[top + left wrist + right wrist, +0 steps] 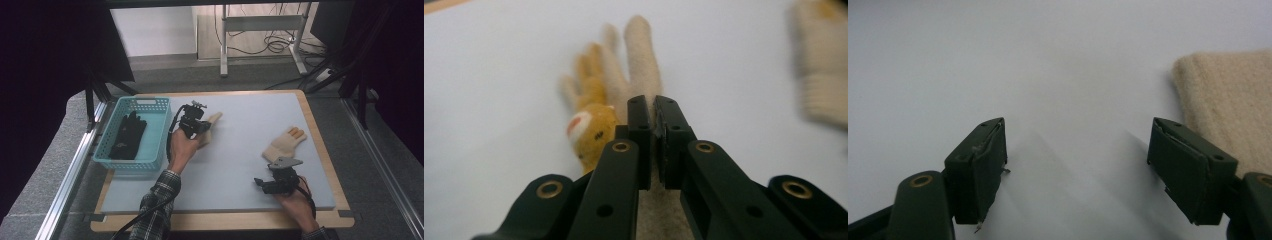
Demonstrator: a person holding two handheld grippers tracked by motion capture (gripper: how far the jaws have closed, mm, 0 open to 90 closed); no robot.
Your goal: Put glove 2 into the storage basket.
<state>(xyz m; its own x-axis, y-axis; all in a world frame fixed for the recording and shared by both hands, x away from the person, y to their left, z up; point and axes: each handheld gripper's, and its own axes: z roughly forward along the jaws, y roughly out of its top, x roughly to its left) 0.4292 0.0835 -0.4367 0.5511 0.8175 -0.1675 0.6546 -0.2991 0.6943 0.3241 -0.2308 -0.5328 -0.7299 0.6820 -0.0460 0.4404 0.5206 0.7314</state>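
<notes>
While the beige glove [639, 65] with the orange animal face lay on the pale blue mat [250, 150], near the mat's far left and just right of the basket, the left gripper [196, 124] had it pinched: in the left gripper view the two black fingers [640, 135] stood almost together, with only a thin strip of the glove's cloth between them. The person's left hand [181, 147] carried that gripper, a plaid sleeve [157, 200] behind it.

Its mate, a second beige glove [286, 144] with orange fingertips, lay flat toward the right side of the mat, well apart from the first. Just in front of it hovered the right gripper [277, 180], held in the right hand [297, 202]; its fingers [978, 165] were spread wide and held nothing, and the glove's edge lay beside the right-hand one in the right gripper view.

At the left of the table [320, 125] sat a turquoise plastic basket [145, 107], touching the mat's edge, with a black glove [127, 135] lying inside it.
</notes>
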